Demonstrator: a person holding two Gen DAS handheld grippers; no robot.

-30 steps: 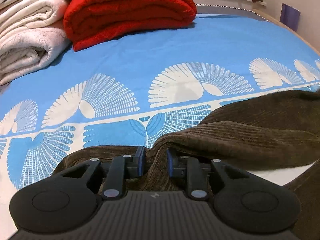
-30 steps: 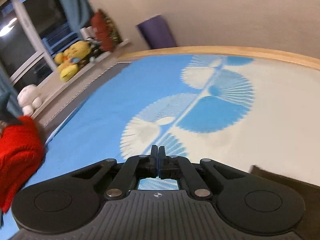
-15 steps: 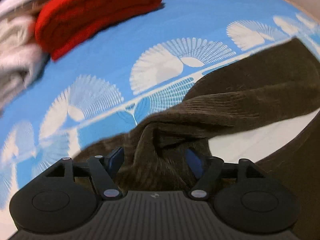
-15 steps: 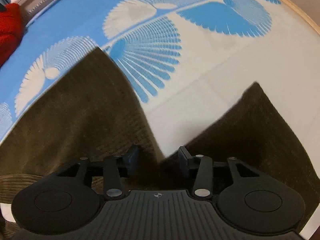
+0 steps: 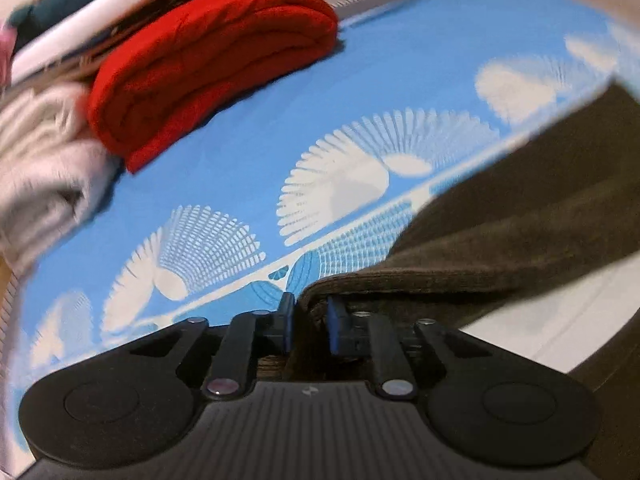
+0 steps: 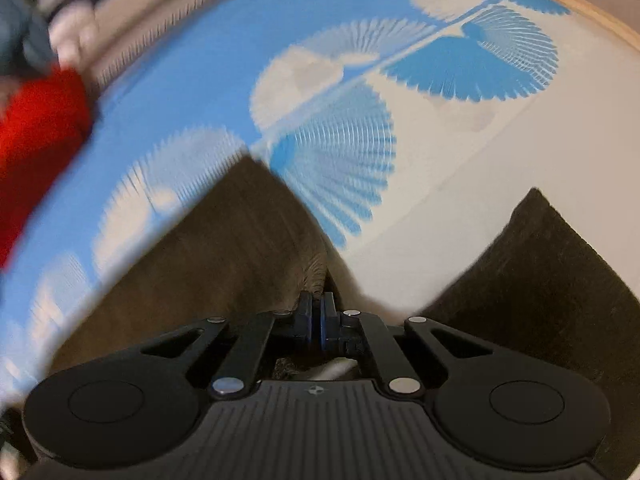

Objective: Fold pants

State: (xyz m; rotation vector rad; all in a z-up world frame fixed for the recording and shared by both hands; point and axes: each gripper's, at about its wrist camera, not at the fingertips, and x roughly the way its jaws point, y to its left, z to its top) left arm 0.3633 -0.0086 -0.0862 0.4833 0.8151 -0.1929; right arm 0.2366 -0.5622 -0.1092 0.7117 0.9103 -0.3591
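Dark brown corduroy pants (image 5: 520, 232) lie on a bed with a blue and white fan-pattern sheet (image 5: 280, 128). My left gripper (image 5: 310, 322) is shut on a thick fold of the pants' edge, with the cloth running off to the right. In the right wrist view my right gripper (image 6: 318, 316) is shut on the edge of one leg (image 6: 224, 248). The other leg (image 6: 560, 280) lies apart to the right, with white sheet between them.
A folded red blanket (image 5: 208, 68) and a stack of white folded bedding (image 5: 40, 168) sit at the back left of the bed. The red blanket also shows at the left in the right wrist view (image 6: 36, 152). A wooden bed edge (image 6: 592, 4) curves at the far right.
Both grippers were open around the pants half a second ago and have closed on the cloth. The left gripper has shifted so the pile of bedding looks closer.
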